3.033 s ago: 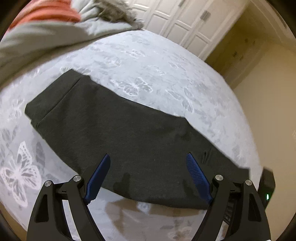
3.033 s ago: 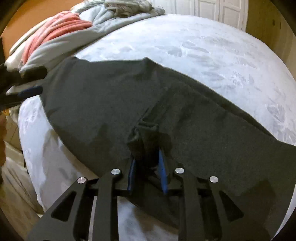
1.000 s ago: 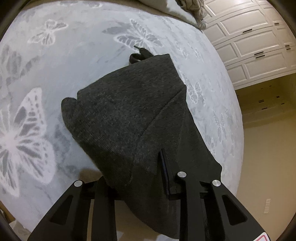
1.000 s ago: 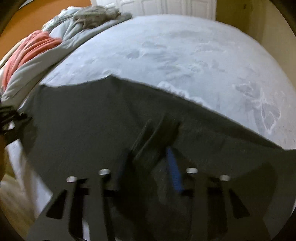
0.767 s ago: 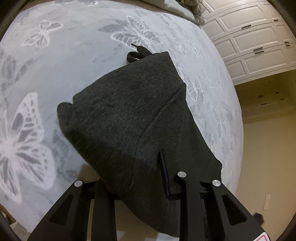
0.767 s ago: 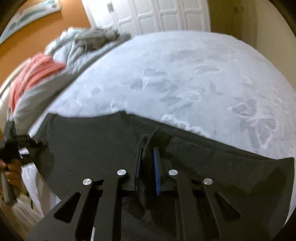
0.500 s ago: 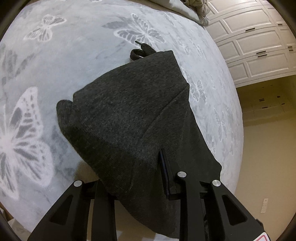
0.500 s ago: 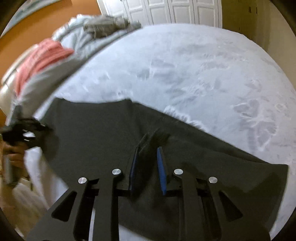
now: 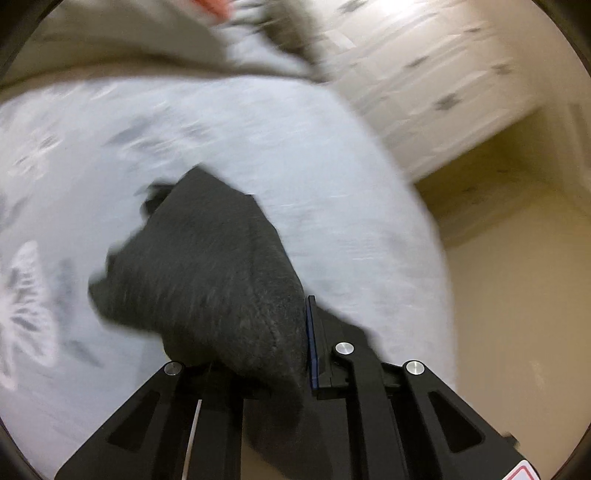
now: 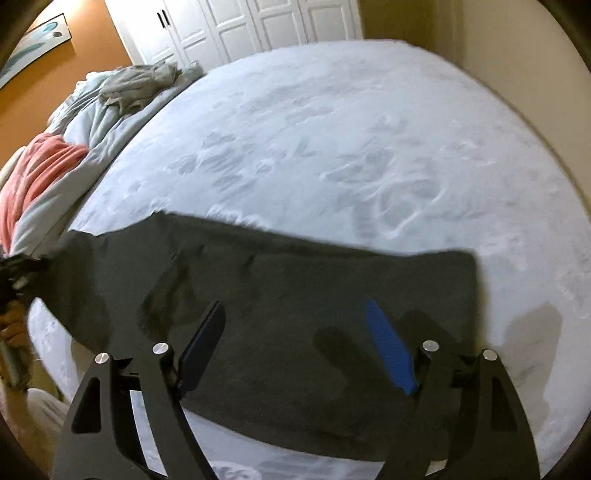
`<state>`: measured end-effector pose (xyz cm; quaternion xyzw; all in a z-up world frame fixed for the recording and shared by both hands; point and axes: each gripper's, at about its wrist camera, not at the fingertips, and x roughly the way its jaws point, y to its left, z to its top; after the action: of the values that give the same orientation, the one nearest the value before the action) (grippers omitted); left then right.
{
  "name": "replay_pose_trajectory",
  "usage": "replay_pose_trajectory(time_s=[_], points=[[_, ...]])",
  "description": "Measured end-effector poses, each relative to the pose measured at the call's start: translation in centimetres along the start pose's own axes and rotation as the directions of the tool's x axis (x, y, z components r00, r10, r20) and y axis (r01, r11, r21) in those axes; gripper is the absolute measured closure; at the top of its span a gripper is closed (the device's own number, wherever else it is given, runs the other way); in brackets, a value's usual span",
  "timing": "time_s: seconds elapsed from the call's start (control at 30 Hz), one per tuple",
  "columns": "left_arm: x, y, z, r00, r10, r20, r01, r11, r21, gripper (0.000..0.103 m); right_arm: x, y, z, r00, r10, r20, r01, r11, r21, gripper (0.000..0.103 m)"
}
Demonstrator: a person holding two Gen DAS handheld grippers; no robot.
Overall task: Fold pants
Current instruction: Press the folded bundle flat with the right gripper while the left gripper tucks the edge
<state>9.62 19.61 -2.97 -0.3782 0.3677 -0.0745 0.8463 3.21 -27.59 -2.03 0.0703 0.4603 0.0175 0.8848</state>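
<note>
Only right view shows pants (image 10: 295, 295) flat | right gripper (image 10: 295, 354) wide | left gripper (image 9: 258, 354) clamps pants

A pale bedspread (image 10: 332, 129) with a faint butterfly pattern covered the bed. At its far left side lay a rumpled light-grey duvet (image 10: 99, 118), with a crumpled grey garment (image 10: 140, 85) on top and a coral-pink blanket (image 10: 33, 173) beside it. White panelled closet doors (image 10: 258, 22) stood behind, next to an orange wall (image 10: 55, 70) bearing a framed picture (image 10: 33, 40).

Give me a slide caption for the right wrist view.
Right tongs open above dark pants spread on the butterfly bedspread.
</note>
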Motion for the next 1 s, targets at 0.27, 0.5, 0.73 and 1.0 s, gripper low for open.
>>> replay_pose_trajectory(time_s=[0.27,0.5,0.73,1.0], points=[[2.7,-14.2,-13.0,0.97,-0.116,-0.215,0.209,0.85,0.483,0.073,-2.0,-2.3,1.0,0.998,0.055,0.039,-0.057,0.996,0.065,0.026],[5.7,-13.3,-19.5,0.939,0.115,-0.323,0.12,0.772,0.624,0.048,-1.0,-1.5,0.0,0.991,0.131,-0.024,-0.13,0.99,0.06,0.025],[2.3,-12.5,-15.7,0.96,-0.05,-0.276,0.184,0.855,0.485,0.02,1.6,0.0,-1.2,0.943,0.301,-0.141,-0.282,0.949,0.138,0.02],[2.3,-11.7,-16.8,0.936,0.004,-0.352,0.198,0.82,0.538,0.02,4.6,-0.9,-2.6,0.809,0.558,-0.185,-0.457,0.794,0.401,0.02]])
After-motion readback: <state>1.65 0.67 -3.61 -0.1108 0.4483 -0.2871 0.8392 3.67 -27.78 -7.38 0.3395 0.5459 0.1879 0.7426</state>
